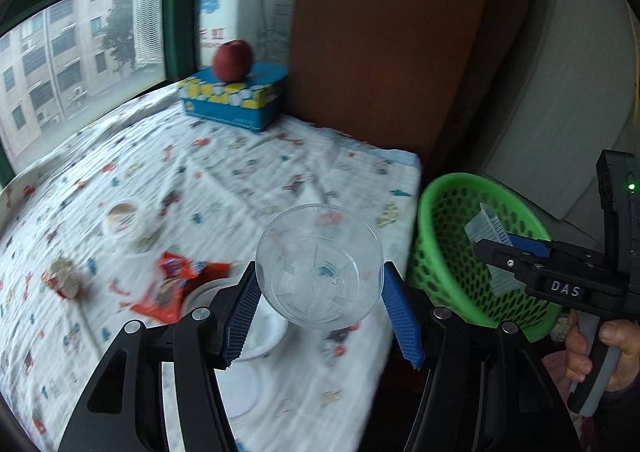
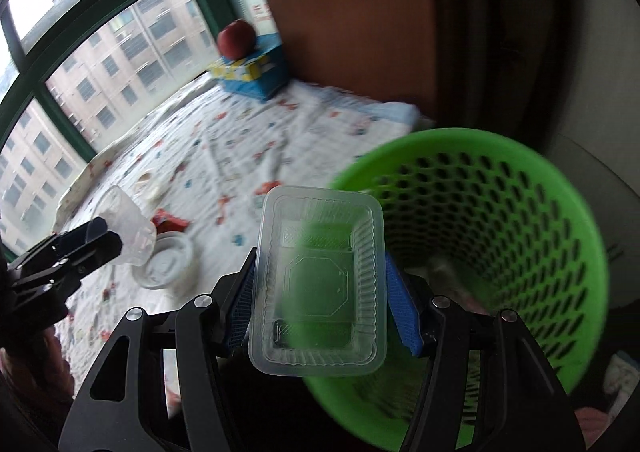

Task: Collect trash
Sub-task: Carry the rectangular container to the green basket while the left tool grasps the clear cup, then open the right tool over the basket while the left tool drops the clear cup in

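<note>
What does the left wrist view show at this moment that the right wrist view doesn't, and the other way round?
Only the left wrist view: the left gripper head-on, clamped on a clear plastic cup, a hand on the right gripper's handle, and a crumpled scrap at the cloth's left edge.

Only the right wrist view: the right gripper head-on, clamped on a clear rectangular tray at the green basket, whose inside is visible.

Both: the patterned cloth, red wrapper, white lid, and the apple on a blue box.
</note>
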